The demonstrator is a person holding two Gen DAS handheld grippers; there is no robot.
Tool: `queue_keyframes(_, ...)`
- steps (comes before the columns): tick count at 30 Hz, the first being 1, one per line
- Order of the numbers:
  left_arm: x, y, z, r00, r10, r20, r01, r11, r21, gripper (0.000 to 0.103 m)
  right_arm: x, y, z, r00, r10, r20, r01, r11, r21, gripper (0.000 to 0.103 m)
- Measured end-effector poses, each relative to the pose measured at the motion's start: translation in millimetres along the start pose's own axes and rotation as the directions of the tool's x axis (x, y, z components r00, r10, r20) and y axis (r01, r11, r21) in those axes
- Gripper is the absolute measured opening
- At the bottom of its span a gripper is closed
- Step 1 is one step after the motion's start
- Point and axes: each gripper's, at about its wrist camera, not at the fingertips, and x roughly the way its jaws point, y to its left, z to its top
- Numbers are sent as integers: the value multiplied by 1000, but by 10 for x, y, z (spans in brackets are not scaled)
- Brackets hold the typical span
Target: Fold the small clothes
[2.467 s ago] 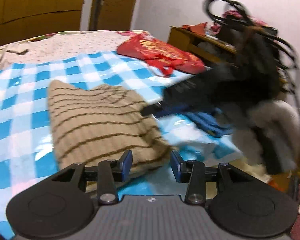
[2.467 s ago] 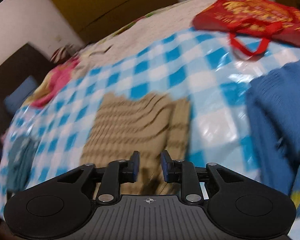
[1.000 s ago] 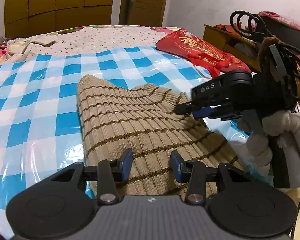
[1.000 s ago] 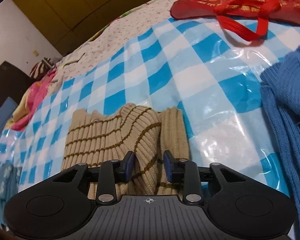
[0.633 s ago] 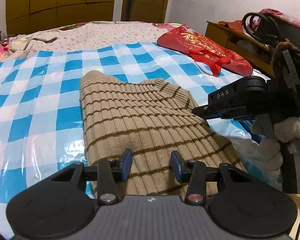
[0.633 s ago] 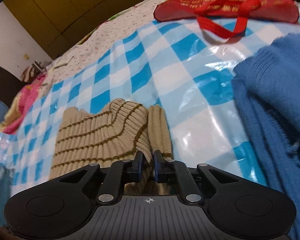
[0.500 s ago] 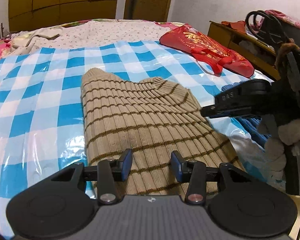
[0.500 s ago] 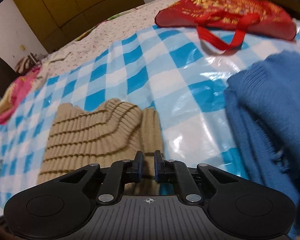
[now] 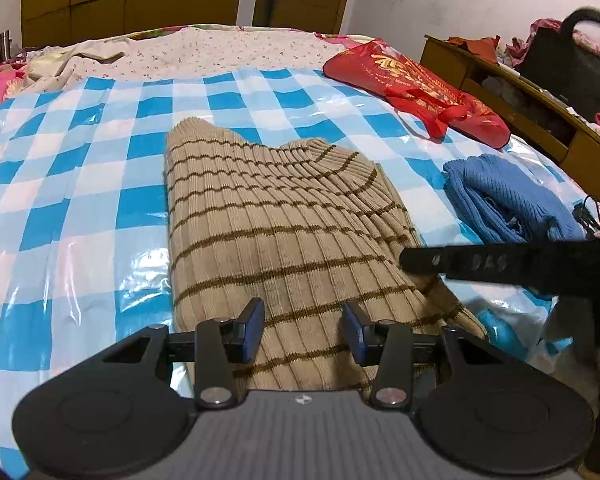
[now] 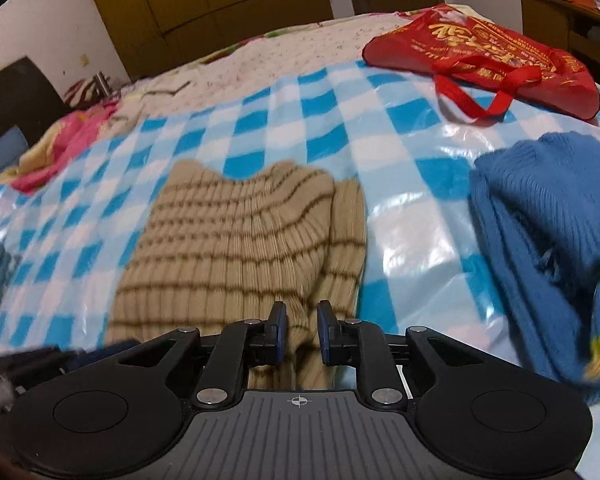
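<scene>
Above the sweater [image 9: 284, 220], angled fingers [image 9: 252, 330]

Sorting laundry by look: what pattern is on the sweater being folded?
Beige sweater with thin brown stripes; clearest in the left wrist view.

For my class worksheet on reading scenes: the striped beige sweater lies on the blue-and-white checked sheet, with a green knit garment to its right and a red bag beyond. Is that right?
Not quite: the knit garment to the right of the striped beige sweater is blue, not green, as the right wrist view shows. The rest holds: the sweater lies on the blue-and-white checked sheet, and a red bag lies beyond.
</scene>
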Motion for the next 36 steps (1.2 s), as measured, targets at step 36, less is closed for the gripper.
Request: queue_keyframes(36,-1,69,-150,999,-5,-40,4,1000,-23,54,-78,-98,-390,997,-73,10,73,996,46,27)
